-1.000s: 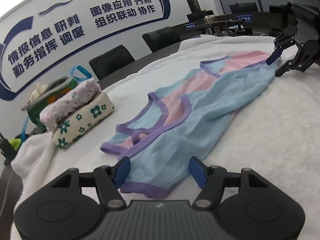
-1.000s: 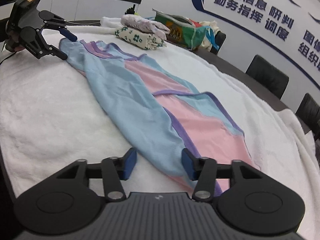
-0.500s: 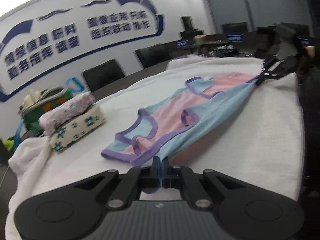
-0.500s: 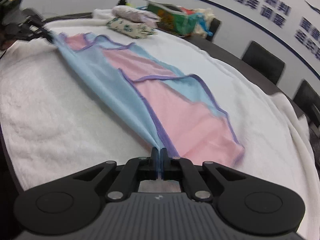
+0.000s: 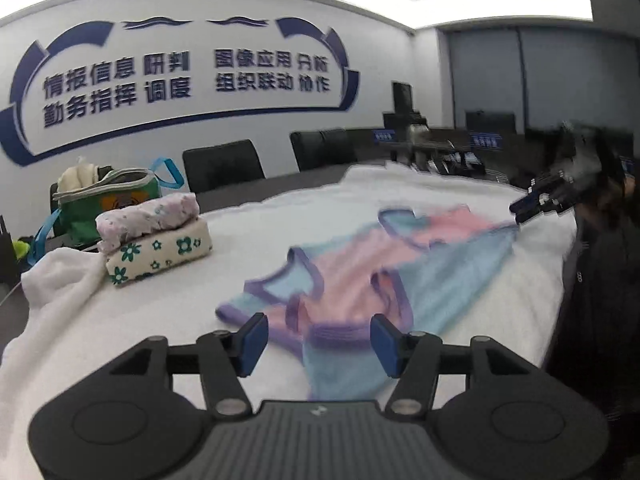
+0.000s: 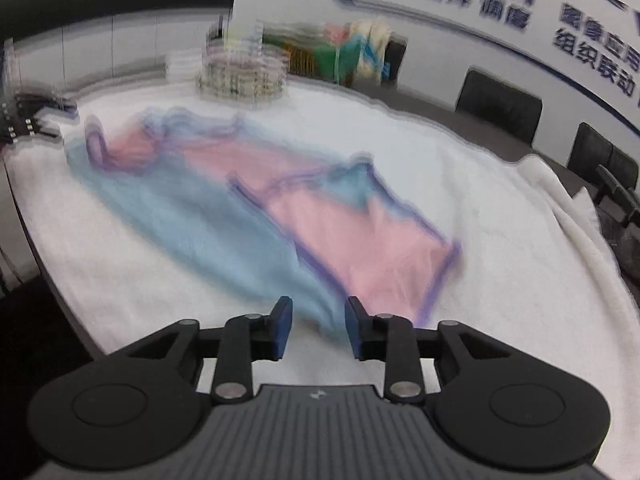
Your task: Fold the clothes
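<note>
Two views are on record, both blurred. Left wrist view: the garment (image 5: pixel 360 276), light blue and pink with purple trim, lies flat on the white towel-covered table (image 5: pixel 256 236), its long axis running from the near centre away to the upper right. The strapped end points toward the camera and the far end toward the right gripper (image 5: pixel 538 202), which sits at that far edge; blur prevents reading its jaws here. The left gripper (image 5: pixel 318 340) is released, fingers spread wide, with the purple-trimmed near edge of the garment lying between and just beyond the pads. Two folded garments (image 5: pixel 154 238) are stacked to the left, well apart, with a green bag (image 5: pixel 106 200) behind them. Right wrist view: the garment (image 6: pixel 248 208) stretches from the near centre away to the upper left, where the left gripper (image 6: pixel 30 120) shows dimly at its far end. The right gripper (image 6: pixel 318 328) is released, fingers apart, the blue hem edge lying between them.
</note>
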A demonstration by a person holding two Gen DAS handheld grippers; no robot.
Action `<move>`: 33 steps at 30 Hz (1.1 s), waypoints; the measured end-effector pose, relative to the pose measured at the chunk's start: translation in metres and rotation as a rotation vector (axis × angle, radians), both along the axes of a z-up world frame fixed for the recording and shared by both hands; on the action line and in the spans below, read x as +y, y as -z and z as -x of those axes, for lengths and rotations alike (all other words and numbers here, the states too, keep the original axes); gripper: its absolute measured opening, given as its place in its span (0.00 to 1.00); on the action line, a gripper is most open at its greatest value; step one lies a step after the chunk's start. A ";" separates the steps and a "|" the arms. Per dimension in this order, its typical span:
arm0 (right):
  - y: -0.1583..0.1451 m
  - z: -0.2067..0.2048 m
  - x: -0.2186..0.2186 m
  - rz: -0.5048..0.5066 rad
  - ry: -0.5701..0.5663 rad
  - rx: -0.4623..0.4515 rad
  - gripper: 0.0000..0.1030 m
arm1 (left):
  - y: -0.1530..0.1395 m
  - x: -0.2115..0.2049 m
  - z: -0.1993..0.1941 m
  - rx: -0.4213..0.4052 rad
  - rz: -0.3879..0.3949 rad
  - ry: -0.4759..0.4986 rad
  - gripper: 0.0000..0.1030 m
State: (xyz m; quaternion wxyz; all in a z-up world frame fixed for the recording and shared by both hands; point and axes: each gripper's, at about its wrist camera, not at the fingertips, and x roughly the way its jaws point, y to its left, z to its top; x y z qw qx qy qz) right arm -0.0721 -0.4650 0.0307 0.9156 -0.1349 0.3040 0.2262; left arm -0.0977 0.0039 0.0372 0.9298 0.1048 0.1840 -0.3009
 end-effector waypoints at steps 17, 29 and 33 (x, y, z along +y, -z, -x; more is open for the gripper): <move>0.022 -0.009 -0.010 -0.083 0.017 0.034 0.06 | 0.037 -0.042 -0.026 0.089 -0.156 -0.093 0.60; -0.041 -0.017 0.022 -0.068 -0.088 -0.153 0.47 | -0.039 -0.030 -0.105 0.239 -0.009 -0.081 0.67; -0.045 -0.073 0.061 -0.057 -0.196 -0.110 0.47 | -0.043 -0.063 -0.175 0.342 -0.011 -0.040 0.67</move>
